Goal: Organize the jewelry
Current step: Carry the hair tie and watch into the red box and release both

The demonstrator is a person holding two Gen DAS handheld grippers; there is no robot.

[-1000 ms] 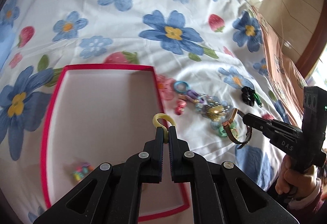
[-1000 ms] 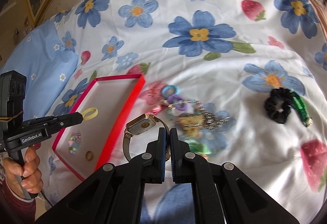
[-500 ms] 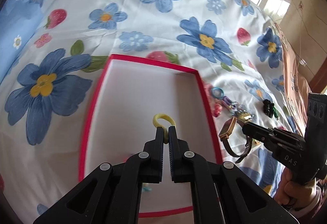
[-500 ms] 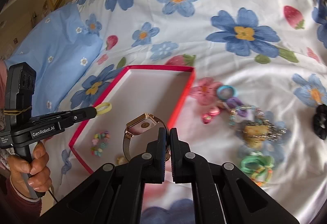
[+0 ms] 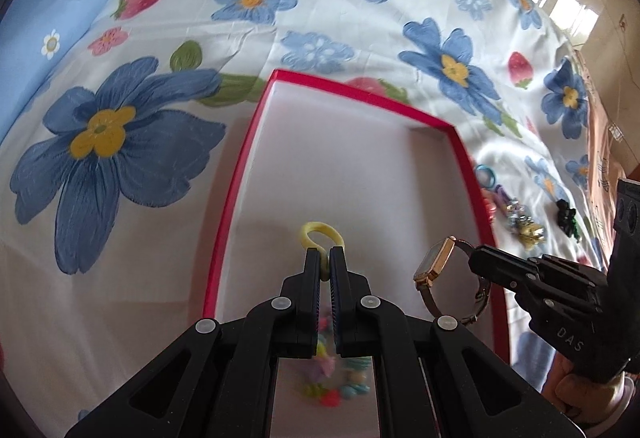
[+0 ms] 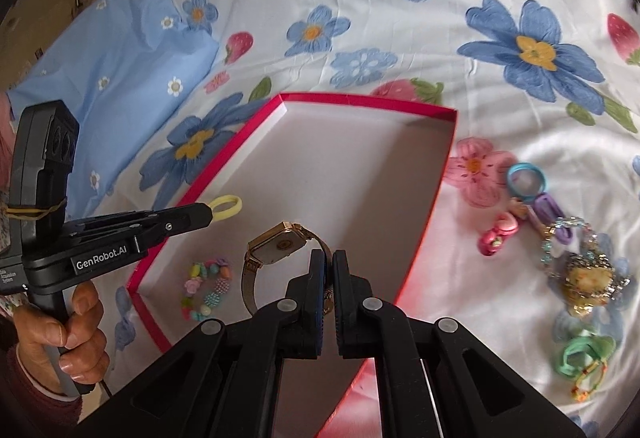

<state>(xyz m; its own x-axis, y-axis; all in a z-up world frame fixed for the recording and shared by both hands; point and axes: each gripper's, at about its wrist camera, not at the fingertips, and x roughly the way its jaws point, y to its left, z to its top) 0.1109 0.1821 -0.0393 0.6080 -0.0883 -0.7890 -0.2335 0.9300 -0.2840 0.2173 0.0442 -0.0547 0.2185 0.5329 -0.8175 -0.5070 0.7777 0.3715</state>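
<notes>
now that both loads have swung over the red box, release comes next.
left gripper pinches yellow ring; right gripper pinches watch strap, lower centre.

Red box far half bare, bead bracelet near corner

Watch and ring: carried over the box.
Watch now above red box, clear of loose jewelry; yellow ring deeper over box.
</notes>
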